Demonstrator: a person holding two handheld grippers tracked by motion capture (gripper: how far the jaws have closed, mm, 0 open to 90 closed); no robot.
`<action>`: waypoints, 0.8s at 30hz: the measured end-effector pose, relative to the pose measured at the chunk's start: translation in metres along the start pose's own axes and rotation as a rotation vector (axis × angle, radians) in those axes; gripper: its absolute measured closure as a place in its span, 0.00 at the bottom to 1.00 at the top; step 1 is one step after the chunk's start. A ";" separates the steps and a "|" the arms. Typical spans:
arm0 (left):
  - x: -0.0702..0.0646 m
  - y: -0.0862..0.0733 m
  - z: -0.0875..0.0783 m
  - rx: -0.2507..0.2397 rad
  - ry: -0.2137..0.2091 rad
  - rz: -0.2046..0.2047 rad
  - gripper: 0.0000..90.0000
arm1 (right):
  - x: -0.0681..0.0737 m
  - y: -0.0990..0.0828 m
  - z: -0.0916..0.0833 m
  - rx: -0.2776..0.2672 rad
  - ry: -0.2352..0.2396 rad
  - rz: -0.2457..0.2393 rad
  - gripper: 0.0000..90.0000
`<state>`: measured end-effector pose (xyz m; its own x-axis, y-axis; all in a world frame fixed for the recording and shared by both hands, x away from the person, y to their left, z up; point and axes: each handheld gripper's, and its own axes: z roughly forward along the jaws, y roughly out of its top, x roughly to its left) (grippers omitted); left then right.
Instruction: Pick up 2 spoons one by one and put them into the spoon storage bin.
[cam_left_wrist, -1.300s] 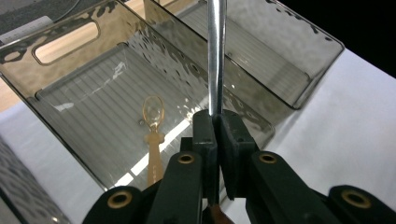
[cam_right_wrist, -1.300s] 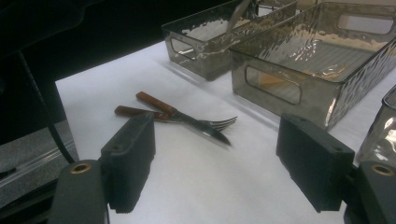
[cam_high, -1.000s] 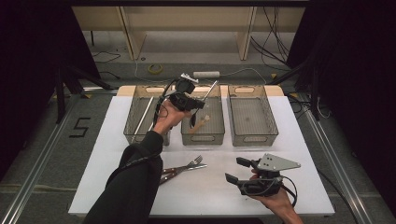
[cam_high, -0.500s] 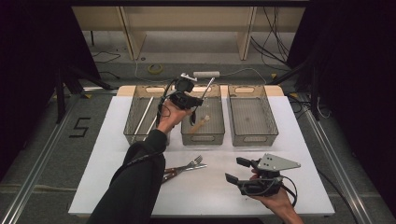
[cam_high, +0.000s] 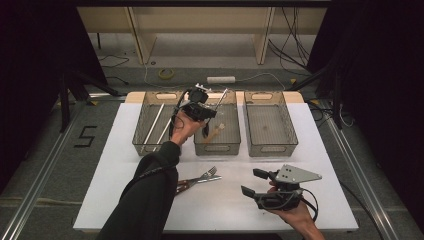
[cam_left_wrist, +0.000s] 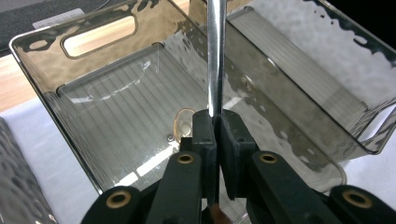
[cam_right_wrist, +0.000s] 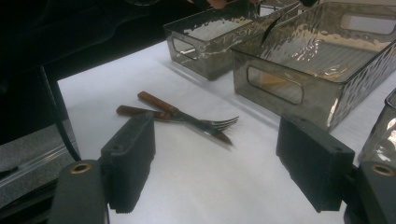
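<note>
Left hand-held gripper (cam_high: 206, 111): jaws clamped on a metal utensil shaft (cam_left_wrist: 215, 56), held above the middle bin (cam_high: 235, 146). Right hand-held gripper (cam_high: 256, 183): jaws wide apart, empty, low over the bench (cam_high: 115, 165). Wooden-handled fork (cam_right_wrist: 196, 119) and knife (cam_right_wrist: 135, 111) lie crossed on the bench.

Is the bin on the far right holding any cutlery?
No, the right bin has a bare floor, while a fork lies out on the table.

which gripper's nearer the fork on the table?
Right. The right gripper sits open just right of the fork; the left gripper is over the middle bin, farther back.
</note>
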<state>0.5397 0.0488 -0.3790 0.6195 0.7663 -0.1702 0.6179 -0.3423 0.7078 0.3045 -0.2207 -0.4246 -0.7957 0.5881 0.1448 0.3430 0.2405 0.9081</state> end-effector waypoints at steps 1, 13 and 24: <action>0.000 -0.001 0.001 0.003 0.002 -0.003 0.94 | 0.000 0.000 0.000 -0.001 -0.001 0.000 0.33; 0.003 -0.009 0.010 0.022 0.006 -0.010 0.93 | 0.000 0.000 0.000 -0.002 -0.001 0.000 0.33; 0.002 -0.009 0.009 0.028 0.020 -0.015 0.80 | 0.000 0.000 0.000 0.000 0.002 -0.002 0.33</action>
<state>0.5396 0.0487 -0.3918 0.6001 0.7824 -0.1665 0.6408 -0.3456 0.6855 0.3044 -0.2203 -0.4250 -0.7975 0.5859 0.1436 0.3413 0.2420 0.9083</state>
